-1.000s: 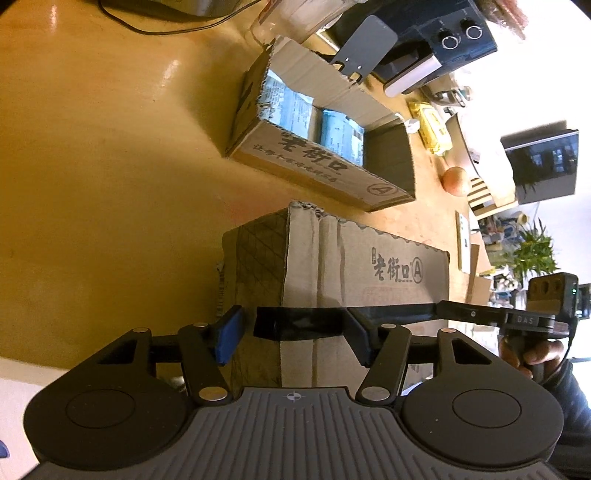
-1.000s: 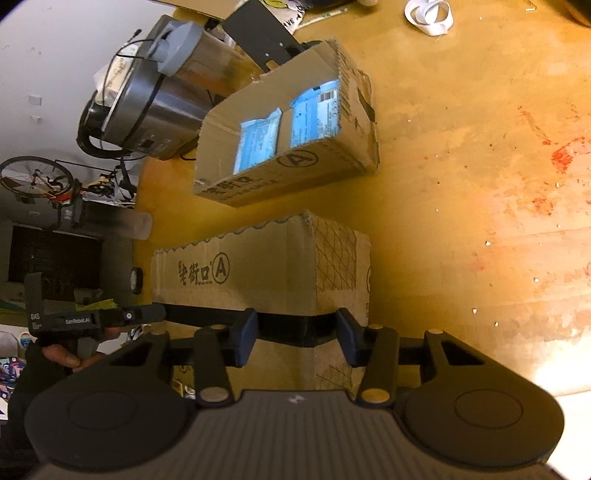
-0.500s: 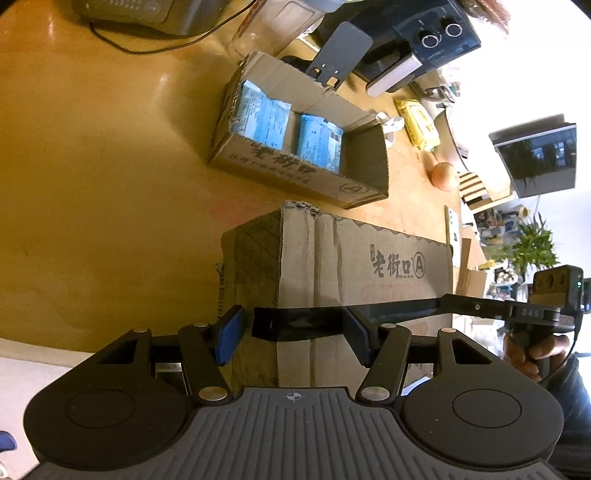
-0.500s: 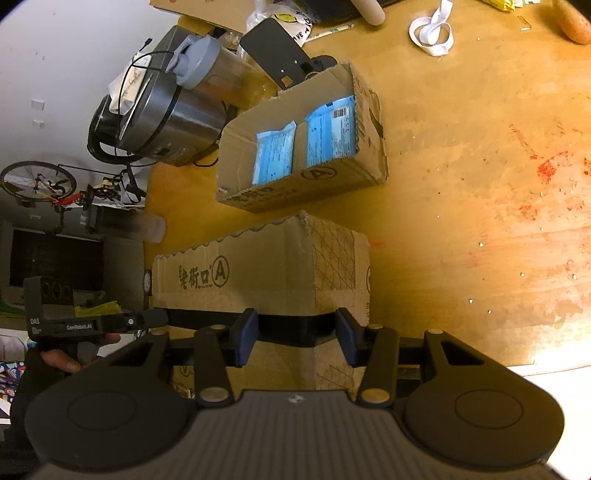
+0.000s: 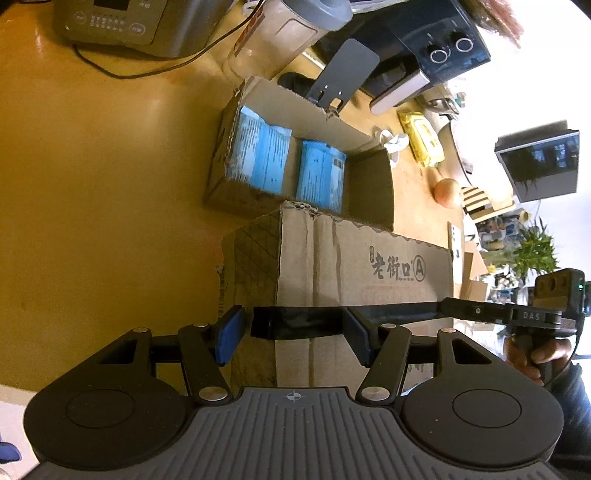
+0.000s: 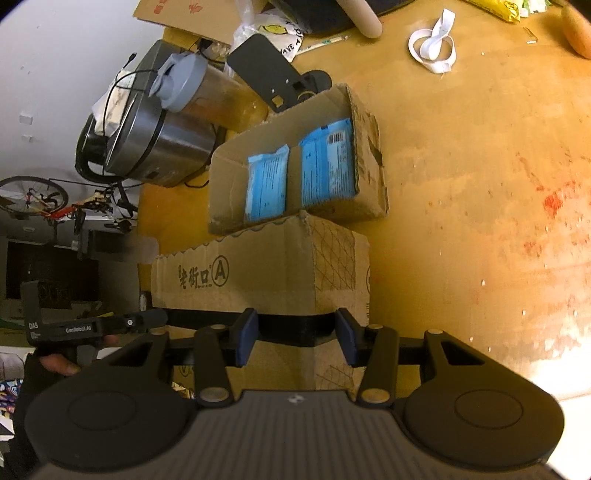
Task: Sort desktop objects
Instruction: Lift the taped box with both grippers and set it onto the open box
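Note:
A closed cardboard box printed with an "A" mark (image 5: 354, 266) (image 6: 258, 273) hangs between my two grippers above the wooden table. My left gripper (image 5: 295, 328) presses its open fingers against the box's left end. My right gripper (image 6: 295, 332) presses its open fingers against the right end. Each gripper shows in the other's view, held by a hand. Behind it an open cardboard box (image 5: 369, 181) (image 6: 369, 147) holds two blue packets (image 5: 321, 177) (image 6: 325, 166).
A rice cooker (image 5: 140, 22) (image 6: 155, 136), a clear jug with a grey lid (image 5: 291, 29) (image 6: 199, 88), a black stand (image 5: 343, 70) and a dark appliance (image 5: 436, 48) line the table's back. An orange fruit (image 5: 447, 192), yellow packet (image 5: 424, 140) and white strap (image 6: 432, 40) lie nearby.
Both grippers have risen with the closed box held between them. The open box and the table now look farther away and lower in both views.

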Action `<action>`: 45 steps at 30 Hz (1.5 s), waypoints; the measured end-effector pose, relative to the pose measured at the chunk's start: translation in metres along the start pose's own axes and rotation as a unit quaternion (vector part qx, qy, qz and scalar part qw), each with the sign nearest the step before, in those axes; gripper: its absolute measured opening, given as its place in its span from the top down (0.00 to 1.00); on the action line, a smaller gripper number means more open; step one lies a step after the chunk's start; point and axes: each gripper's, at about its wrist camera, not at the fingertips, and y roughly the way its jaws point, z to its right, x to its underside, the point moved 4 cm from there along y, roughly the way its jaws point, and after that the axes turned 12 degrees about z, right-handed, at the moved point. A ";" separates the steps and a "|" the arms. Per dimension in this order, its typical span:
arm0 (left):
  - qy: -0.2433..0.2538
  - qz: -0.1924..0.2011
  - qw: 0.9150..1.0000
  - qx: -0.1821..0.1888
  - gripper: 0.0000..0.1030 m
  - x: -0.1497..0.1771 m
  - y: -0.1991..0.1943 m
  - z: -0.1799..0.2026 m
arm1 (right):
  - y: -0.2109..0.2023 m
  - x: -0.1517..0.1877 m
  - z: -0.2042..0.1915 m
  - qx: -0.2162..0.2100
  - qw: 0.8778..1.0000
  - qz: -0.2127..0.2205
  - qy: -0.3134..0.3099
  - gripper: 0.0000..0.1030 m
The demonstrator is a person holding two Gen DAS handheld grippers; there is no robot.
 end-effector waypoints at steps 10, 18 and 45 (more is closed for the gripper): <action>0.003 -0.001 1.000 -0.001 0.44 -0.044 0.010 0.002 | 0.013 -0.037 -0.005 0.003 1.000 -0.002 0.005 0.57; 0.013 -0.009 1.000 0.001 0.44 -0.061 0.008 0.009 | 0.011 -0.049 -0.012 0.006 1.000 -0.006 0.015 0.57; 0.032 0.028 0.999 0.009 0.44 -0.104 0.013 0.025 | 0.010 -0.103 -0.031 0.010 0.999 0.044 -0.022 0.58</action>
